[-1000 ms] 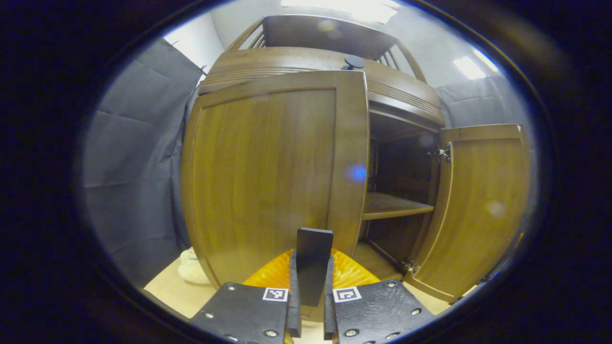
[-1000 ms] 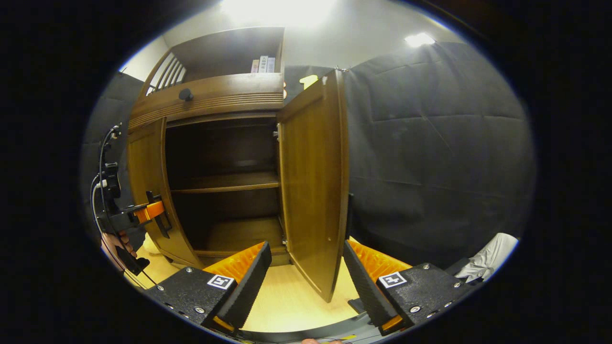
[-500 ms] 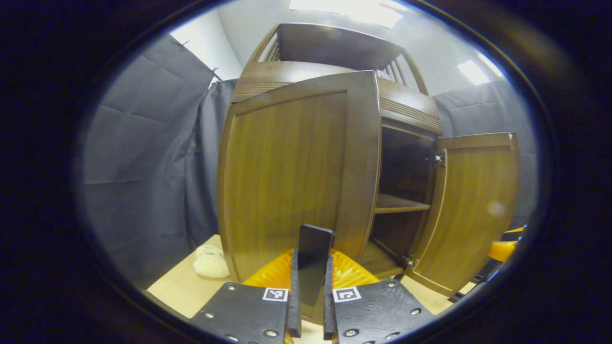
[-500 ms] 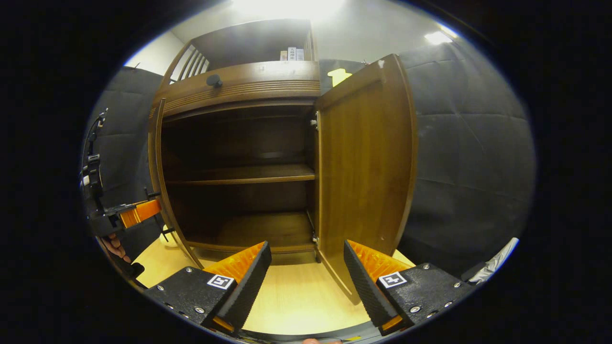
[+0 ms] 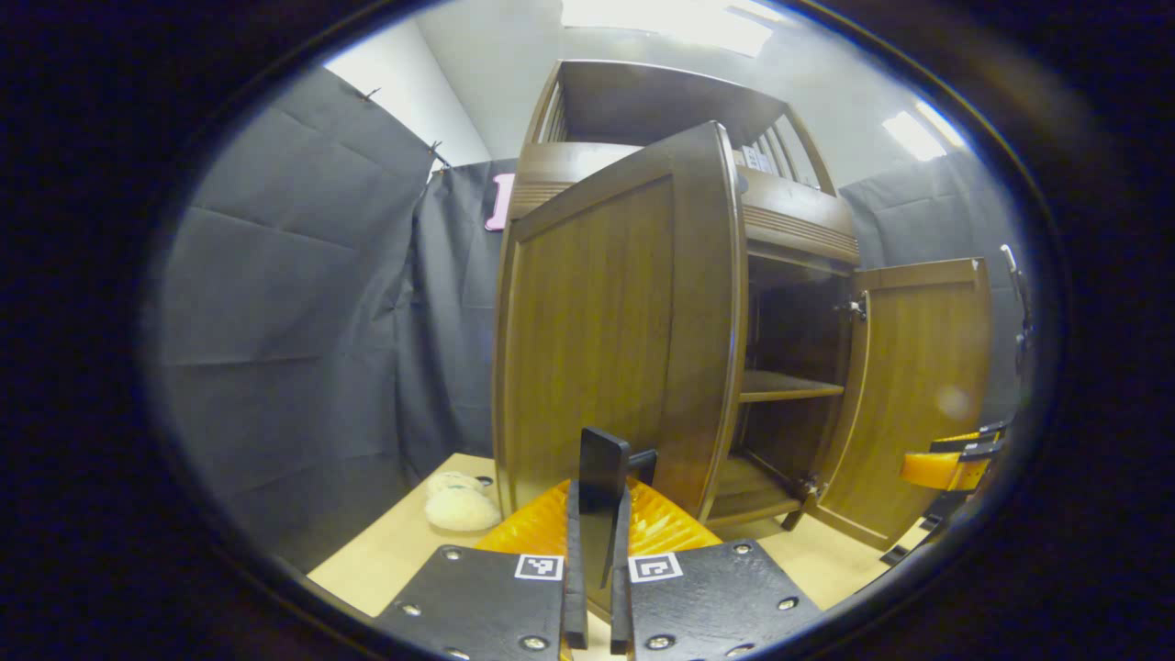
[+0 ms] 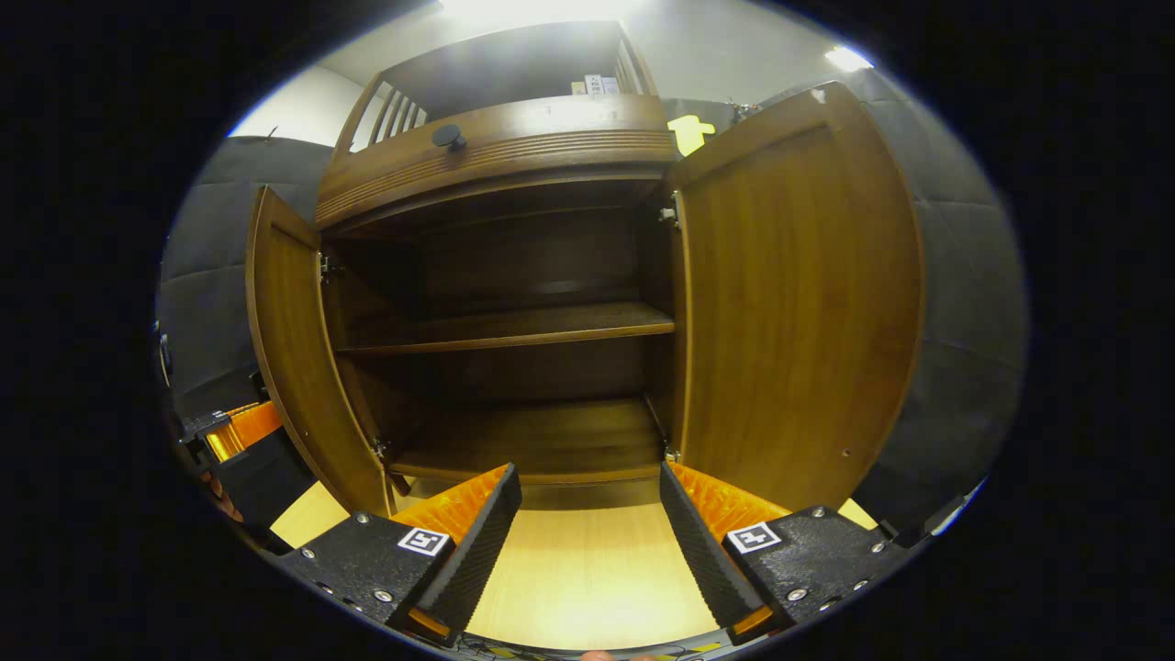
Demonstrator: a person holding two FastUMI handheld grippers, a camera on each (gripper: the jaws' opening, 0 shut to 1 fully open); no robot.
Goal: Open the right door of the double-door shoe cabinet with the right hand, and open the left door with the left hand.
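Dark-curtained booth, shoe cabinet (image 6: 514, 303) nearly fully open.
Left gripper (image 5: 595, 542) pinched on left door (image 5: 597, 330) handle (image 5: 601, 477) just ahead, right gripper (image 6: 587, 523) spread, empty; probably just swing wider, let go.

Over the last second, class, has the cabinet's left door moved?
Yes. In the right gripper view the left door has swung outward from the shelf, baring its hinges; the left tongs stay shut on its handle.

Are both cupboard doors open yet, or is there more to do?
Nearly finished. The right door stands wide open and the right gripper is open, off it. The left door is swung out too, showing the shelf. The left gripper is shut on its handle; letting go is left.
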